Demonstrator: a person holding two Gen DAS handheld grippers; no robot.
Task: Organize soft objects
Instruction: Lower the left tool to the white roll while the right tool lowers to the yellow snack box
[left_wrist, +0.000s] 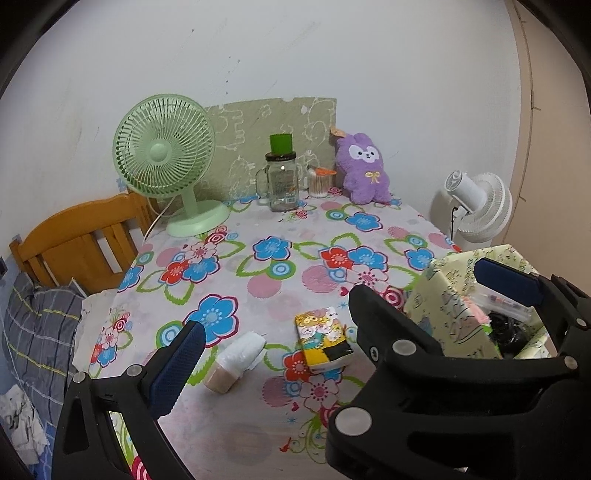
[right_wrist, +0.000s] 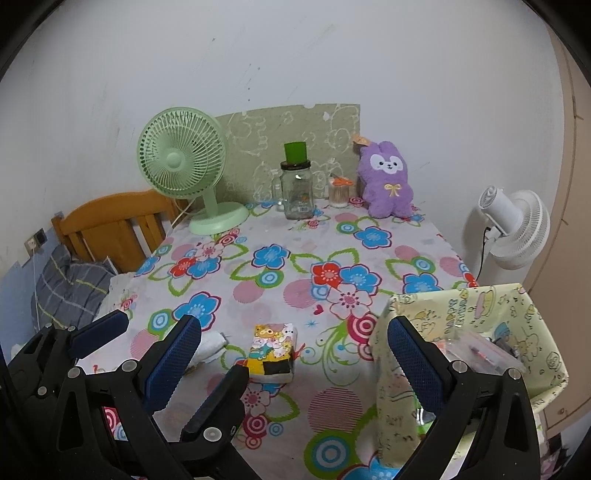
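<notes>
A purple plush rabbit (left_wrist: 364, 170) leans on the wall at the table's far right, also in the right wrist view (right_wrist: 388, 181). A cartoon tissue pack (left_wrist: 323, 339) (right_wrist: 272, 350) and a white roll (left_wrist: 236, 362) (right_wrist: 211, 345) lie on the flowered cloth near the front. A pale yellow fabric bin (left_wrist: 448, 317) (right_wrist: 476, 332) stands at the right front with items inside. My left gripper (right_wrist: 162, 350) is open and empty above the roll. My right gripper (right_wrist: 295, 365) is open and empty, its right finger inside the bin's rim.
A green desk fan (left_wrist: 166, 158), a glass jar (left_wrist: 282, 182) with a green cap and a cotton-swab holder (left_wrist: 318, 182) stand at the back. A white fan (left_wrist: 476, 206) stands off the right edge. A wooden bed frame (left_wrist: 81, 236) and bedding lie left.
</notes>
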